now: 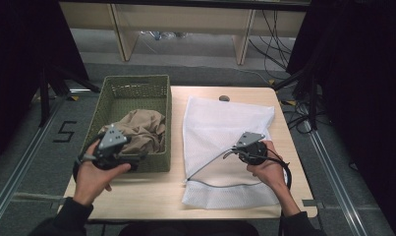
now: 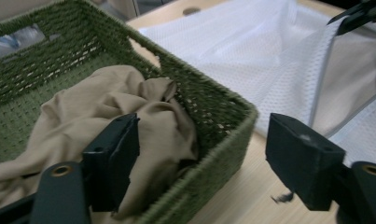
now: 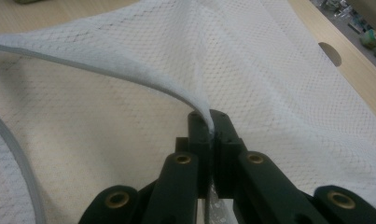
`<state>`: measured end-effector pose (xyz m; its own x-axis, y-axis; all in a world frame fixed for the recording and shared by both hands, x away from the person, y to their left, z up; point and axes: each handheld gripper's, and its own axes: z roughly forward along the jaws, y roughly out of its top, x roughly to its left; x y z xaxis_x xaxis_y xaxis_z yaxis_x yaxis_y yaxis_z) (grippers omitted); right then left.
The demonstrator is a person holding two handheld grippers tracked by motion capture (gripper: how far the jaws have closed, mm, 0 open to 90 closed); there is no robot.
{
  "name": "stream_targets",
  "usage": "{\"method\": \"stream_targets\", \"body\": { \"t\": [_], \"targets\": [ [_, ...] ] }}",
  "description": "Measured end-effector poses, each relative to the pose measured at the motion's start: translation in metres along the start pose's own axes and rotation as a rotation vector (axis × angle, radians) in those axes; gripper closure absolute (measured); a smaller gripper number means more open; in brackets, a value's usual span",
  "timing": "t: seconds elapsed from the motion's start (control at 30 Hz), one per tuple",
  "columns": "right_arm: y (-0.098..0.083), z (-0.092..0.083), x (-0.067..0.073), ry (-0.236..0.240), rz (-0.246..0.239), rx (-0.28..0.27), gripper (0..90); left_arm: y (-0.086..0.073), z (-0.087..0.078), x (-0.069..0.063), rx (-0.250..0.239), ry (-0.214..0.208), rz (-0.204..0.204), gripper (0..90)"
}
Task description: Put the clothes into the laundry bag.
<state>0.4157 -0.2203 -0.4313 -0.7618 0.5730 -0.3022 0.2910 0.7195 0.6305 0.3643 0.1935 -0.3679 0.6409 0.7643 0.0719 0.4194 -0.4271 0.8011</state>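
A green woven basket [image 1: 136, 81] stands on the left half of the table and holds a crumpled tan cloth [image 1: 144, 128]. Beside it lies a white mesh bag [image 1: 220, 118] with a grey-trimmed opening. My left gripper [image 1: 131, 155] hovers over the basket's near right corner. In the left gripper view its jaws [image 2: 204, 149] stand wide open, with the tan cloth [image 2: 97, 107] below one pad and nothing between them. My right gripper [image 1: 233, 152] is shut on the bag's upper trimmed edge [image 3: 195, 100]. The right gripper [image 3: 212, 122] holds that edge raised off the lower layer, so the mouth gapes.
The light wooden table [image 1: 151, 191] has a round hole [image 1: 224, 98] at its far edge. Bare tabletop lies in front of the basket. Wooden frame legs [image 1: 122, 34] stand behind the table, cables [image 1: 303, 113] trail at the right, and a "5" mark [image 1: 64, 132] is on the floor.
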Motion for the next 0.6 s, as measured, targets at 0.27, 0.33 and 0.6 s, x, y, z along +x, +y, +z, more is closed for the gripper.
{"method": "stream_targets", "body": {
  "t": [0.27, 0.33, 0.6],
  "targets": [
    [-0.001, 0.002, 0.002, 0.01, 0.01, 0.01, 89.2, 0.02, 0.046, 0.064, 0.174, 0.007, 0.096, 23.2],
    [-0.002, 0.002, 0.002, 0.015, 0.017, 0.011, 89.1, 0.02, 0.061, 0.07, 0.24, -0.04, 0.087, 18.8],
    [-0.002, 0.005, 0.003, 0.035, -0.012, 0.028, 89.1, 0.019, 0.12, 0.069, 0.523, -0.108, 0.227, 33.9]
  ]
}}
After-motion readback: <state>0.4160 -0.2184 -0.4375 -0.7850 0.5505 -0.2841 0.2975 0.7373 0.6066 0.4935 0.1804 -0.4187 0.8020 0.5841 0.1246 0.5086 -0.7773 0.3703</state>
